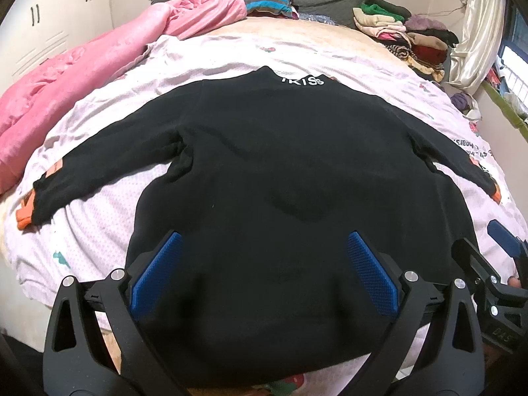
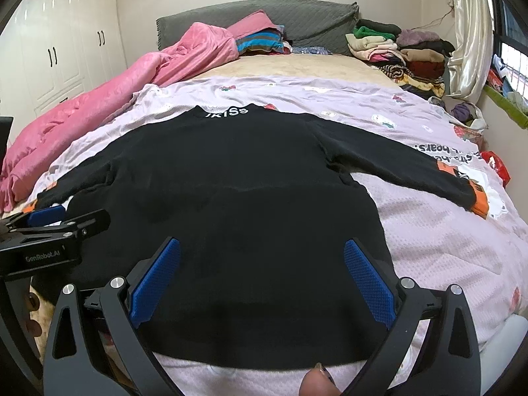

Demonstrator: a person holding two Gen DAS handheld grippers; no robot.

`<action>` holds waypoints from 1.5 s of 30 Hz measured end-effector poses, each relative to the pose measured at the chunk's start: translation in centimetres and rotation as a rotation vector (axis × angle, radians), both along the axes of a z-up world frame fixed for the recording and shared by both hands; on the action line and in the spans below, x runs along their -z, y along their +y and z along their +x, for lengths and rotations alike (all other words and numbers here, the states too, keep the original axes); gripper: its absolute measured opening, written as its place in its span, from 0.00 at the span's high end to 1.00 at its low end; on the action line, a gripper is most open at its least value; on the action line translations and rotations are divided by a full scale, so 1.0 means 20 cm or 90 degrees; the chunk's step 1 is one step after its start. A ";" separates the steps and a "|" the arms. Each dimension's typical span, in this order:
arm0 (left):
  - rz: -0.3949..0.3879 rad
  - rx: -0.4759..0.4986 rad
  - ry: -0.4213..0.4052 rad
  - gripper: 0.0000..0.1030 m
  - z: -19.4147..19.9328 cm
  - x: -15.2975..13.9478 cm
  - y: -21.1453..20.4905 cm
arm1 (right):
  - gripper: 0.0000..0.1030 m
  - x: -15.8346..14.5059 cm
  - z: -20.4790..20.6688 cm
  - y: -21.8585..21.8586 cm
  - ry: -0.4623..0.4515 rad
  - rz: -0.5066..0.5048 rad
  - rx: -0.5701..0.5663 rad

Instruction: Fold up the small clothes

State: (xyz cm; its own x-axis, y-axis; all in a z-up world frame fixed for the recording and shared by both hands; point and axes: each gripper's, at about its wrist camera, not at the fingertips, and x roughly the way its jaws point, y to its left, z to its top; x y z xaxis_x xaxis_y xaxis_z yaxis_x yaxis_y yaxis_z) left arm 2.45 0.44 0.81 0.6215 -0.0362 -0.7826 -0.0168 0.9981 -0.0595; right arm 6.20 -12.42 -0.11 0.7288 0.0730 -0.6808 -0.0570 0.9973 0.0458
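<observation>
A small black sweater (image 1: 270, 171) lies flat on the bed, back up, sleeves spread, with white "KISS" lettering at the collar and orange cuffs. It also shows in the right wrist view (image 2: 237, 191). My left gripper (image 1: 262, 247) is open over the sweater's lower hem, its blue pads (image 1: 155, 274) wide apart and empty. My right gripper (image 2: 262, 254) is open over the hem's right half, empty. Each gripper shows at the edge of the other's view, the right one (image 1: 501, 270) and the left one (image 2: 49, 227).
The sweater rests on a pale pink printed sheet (image 2: 429, 231). A pink quilt (image 1: 82, 76) is heaped along the left. Stacked folded clothes (image 2: 396, 49) sit at the far right by a grey headboard (image 2: 297, 16). White wardrobes (image 2: 59, 49) stand at left.
</observation>
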 end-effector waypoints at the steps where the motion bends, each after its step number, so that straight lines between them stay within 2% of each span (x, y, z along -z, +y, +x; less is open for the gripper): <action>1: 0.001 -0.002 0.000 0.09 0.02 0.00 0.00 | 0.04 0.00 0.02 0.00 0.001 0.000 0.002; 21: -0.015 -0.006 0.006 0.09 0.34 -0.09 -0.02 | 0.04 -0.10 0.28 -0.08 -0.013 0.026 0.037; 30: -0.020 0.004 0.014 0.09 0.49 -0.11 -0.09 | 0.04 -0.11 0.42 -0.20 -0.008 0.044 0.083; 45: -0.023 0.029 0.008 0.09 0.70 -0.17 -0.24 | 0.04 -0.11 0.53 -0.46 -0.007 0.076 0.174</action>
